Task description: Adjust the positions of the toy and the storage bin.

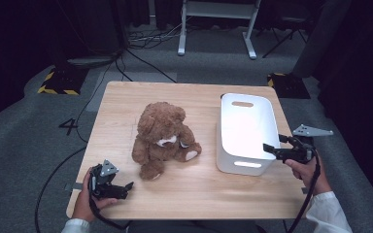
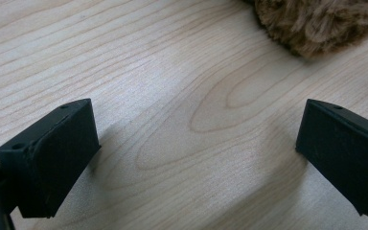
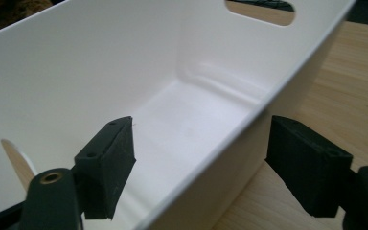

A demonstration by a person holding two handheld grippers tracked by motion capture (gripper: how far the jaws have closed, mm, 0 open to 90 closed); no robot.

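While your right gripper (image 1: 272, 150) sat at the near right corner of the white bin (image 1: 246, 127), its jaws stood spread wide astride the bin's right wall, one jaw inside the bin and the other outside over the wooden table (image 1: 204, 194). In the right gripper view the rim (image 3: 249, 124) ran between the two black pads with a gap on each side, so nothing was pinched. The bin itself stood on the right half of the table, its long side running from near to far, with a handle slot (image 1: 243, 104) in the far wall and another in the near wall.

Your left gripper (image 1: 121, 188) rested low at the near left of the table, pointing right. Its jaws were also spread, with bare wood between them in the left gripper view (image 2: 196, 158), and they gripped nothing.

The brown teddy bear (image 1: 162, 138) sat upright in the middle of the table, just left of the bin but apart from it, and near to your left gripper without touching it. One furry foot (image 2: 316, 24) showed at the far edge of the left gripper view, beyond the open jaws.
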